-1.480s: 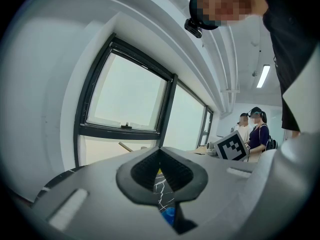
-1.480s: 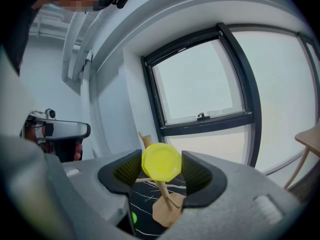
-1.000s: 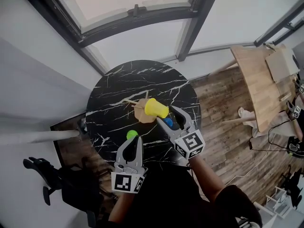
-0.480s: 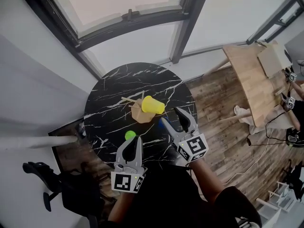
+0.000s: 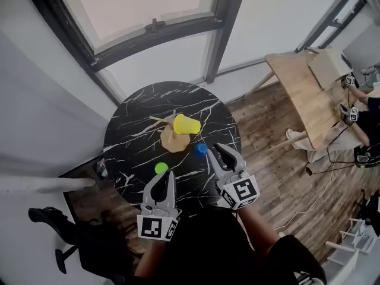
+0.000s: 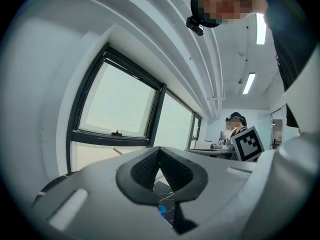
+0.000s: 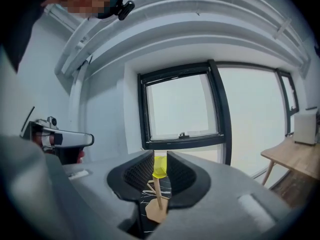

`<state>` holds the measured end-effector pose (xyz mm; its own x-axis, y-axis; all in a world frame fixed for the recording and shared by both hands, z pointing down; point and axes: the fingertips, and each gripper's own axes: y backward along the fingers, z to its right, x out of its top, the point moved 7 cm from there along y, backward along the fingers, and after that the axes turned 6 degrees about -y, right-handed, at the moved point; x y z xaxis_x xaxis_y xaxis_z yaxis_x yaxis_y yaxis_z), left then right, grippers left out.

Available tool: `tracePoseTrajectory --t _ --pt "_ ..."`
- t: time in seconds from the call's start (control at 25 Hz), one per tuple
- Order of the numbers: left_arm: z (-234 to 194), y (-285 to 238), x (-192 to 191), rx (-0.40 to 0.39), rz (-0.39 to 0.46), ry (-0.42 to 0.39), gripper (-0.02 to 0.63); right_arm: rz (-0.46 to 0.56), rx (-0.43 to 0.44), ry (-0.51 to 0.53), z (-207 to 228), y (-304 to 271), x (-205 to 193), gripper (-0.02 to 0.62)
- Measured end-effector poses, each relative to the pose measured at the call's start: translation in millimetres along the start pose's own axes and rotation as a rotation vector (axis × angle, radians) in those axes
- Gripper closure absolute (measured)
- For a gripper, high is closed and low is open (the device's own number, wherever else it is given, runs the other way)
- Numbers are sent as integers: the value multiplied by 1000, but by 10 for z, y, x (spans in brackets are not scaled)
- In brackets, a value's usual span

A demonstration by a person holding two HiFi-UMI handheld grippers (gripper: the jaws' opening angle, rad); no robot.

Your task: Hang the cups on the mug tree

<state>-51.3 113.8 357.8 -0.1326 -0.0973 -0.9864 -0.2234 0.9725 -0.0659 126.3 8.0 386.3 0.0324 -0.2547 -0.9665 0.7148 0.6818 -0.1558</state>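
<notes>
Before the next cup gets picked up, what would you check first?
1. Yellow cup hung on the mug tree: ok.
2. Blue cup and green cup hung: not ok, both sit on the table.
3. Free peg on the tree: ok, one sticks out bare.
4. Left gripper free: ok, jaws together, nothing in them.
5. Right gripper free: ok, jaws have just been closing, narrow gap, nothing between them.
</notes>
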Motion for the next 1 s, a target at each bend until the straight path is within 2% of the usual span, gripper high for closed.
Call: tracePoseTrajectory --t 0.16,0.64,1.0 --pt "41 191 26 -8 12 -9 606 34 -33 -8 -132 197 15 592" --pt "87 802 -34 -71 28 -16 606 -6 -50 -69 -706 607 -247 592" --pt "105 962 -152 -150 12 -5 606 -59 -121 -78 -1006 854 -551 594"
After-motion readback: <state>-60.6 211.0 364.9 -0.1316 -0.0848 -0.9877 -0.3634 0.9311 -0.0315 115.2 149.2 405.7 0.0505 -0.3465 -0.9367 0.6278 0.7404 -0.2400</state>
